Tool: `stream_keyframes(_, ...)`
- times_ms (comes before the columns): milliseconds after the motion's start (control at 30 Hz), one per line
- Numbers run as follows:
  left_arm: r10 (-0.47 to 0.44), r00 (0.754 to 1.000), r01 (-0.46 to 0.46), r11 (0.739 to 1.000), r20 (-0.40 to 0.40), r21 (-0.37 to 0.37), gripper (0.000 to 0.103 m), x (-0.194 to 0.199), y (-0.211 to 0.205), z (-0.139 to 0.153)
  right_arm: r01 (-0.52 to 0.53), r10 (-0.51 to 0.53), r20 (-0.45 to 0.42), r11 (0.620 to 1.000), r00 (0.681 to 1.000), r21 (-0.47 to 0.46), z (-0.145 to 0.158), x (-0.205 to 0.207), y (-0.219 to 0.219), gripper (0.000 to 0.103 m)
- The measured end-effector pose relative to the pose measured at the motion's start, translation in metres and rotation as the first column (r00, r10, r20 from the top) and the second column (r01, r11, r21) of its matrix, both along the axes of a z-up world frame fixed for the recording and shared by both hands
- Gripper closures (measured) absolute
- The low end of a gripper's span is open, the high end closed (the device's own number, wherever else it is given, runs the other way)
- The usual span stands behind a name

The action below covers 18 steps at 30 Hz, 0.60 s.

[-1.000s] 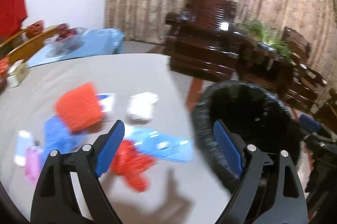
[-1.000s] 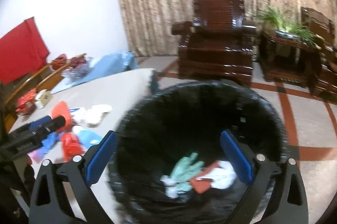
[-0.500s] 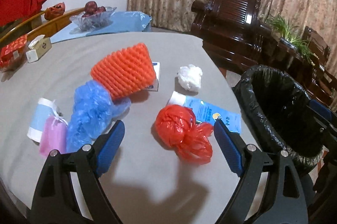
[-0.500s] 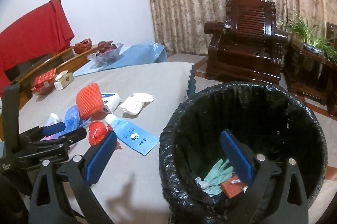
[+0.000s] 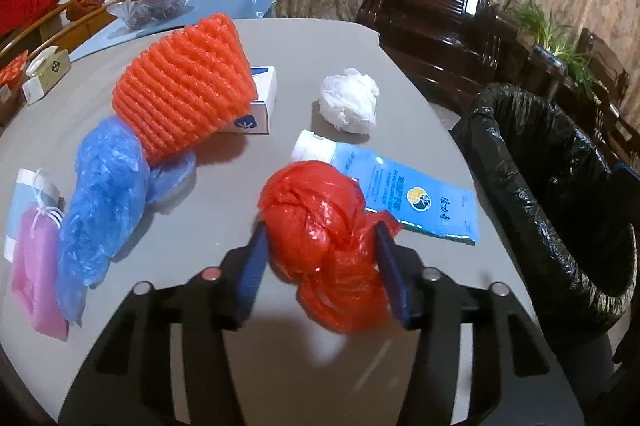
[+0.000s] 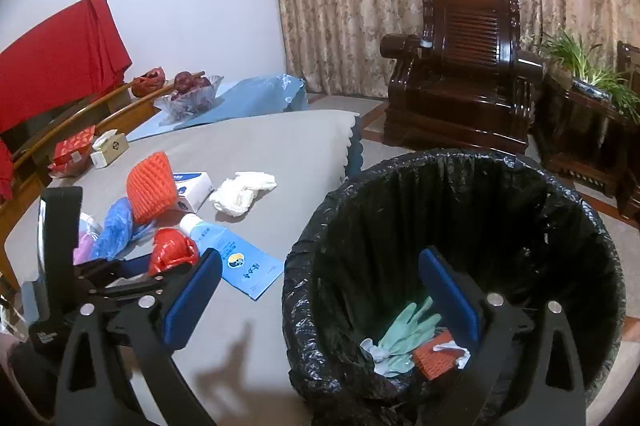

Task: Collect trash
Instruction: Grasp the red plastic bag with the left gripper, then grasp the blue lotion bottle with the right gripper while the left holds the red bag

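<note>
Half a second ago the left gripper (image 5: pixel 320 250) stood wide above the table with its blue pads clear of everything; now it has dropped onto the red plastic bag (image 5: pixel 324 246) and its jaws have just been closing, so that both pads press into the crumpled red plastic from either side. That bag sits on the grey table (image 5: pixel 192 226), its far edge overlapping the near corner of a flat blue tube (image 5: pixel 400 193) with a white cap. Behind it lie a white wad of paper (image 5: pixel 350 99), an orange foam net (image 5: pixel 188 89) leaning on a small white box (image 5: pixel 260 101), a blue plastic bag (image 5: pixel 104 193) and a pink pouch (image 5: pixel 34 262) at the left edge. The right gripper (image 6: pixel 320 290) hangs open over the rim of the bin (image 6: pixel 304 266), one pad over the table and the other inside the black liner, gripping nothing. At the bottom of the bin rest a pale green glove (image 6: pixel 404 330) and an orange scrap (image 6: pixel 432 362). In the right wrist view the left gripper shows beside the table's near edge, clamped on the red bag.
</note>
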<state>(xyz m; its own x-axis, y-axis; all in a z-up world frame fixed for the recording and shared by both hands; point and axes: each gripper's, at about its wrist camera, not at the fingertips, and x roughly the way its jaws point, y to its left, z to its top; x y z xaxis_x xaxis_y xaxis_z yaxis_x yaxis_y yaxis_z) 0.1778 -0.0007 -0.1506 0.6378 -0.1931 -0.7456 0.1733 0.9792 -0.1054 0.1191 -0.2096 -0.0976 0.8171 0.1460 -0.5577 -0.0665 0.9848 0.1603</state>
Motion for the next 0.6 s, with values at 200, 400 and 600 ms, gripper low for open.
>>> stream_keyframes(200, 0.029, 0.998, -0.027, 0.999, 0.048, -0.028, 0.069, -0.010, 0.015, 0.022, -0.019, 0.019, 0.018, 1.000, 1.000, 0.002, 0.005, 0.001, 0.006, 0.006)
stream_keyframes(400, 0.075, 0.993, -0.075, 0.997, 0.092, -0.011, 0.070, -0.017, 0.042, 0.043, -0.074, 0.074, 0.040, 0.997, 0.996, 0.005, 0.013, 0.008, 0.030, 0.006)
stream_keyframes(600, 0.139, 0.986, -0.139, 0.990, 0.088, -0.004, 0.070, -0.014, 0.071, 0.047, -0.163, 0.162, 0.053, 0.987, 0.985, 0.004, 0.017, 0.025, 0.069, 0.007)
